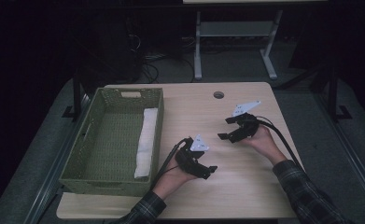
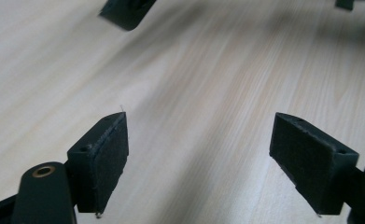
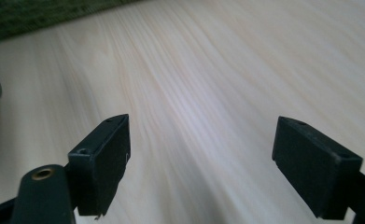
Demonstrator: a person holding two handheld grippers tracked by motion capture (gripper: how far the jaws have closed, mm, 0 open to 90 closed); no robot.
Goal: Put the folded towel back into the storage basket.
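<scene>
High view: both grippers, left (image 1: 208, 171) and right (image 1: 225, 129), hover with fingers wide and empty over the desk's (image 1: 245, 196) bare right half, beside the basket (image 1: 106, 183) holding the cloth (image 1: 145, 142), seemingly done.

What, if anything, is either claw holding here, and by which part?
Nothing is held. The left claw and right claw both stand open over the bare table, with only wood grain between their pads. The rolled white cloth lies in the green basket.

Left claw (image 1: 207, 169) jaws wide apart, empty, right claw (image 1: 224, 129) likewise, facing each other
</scene>
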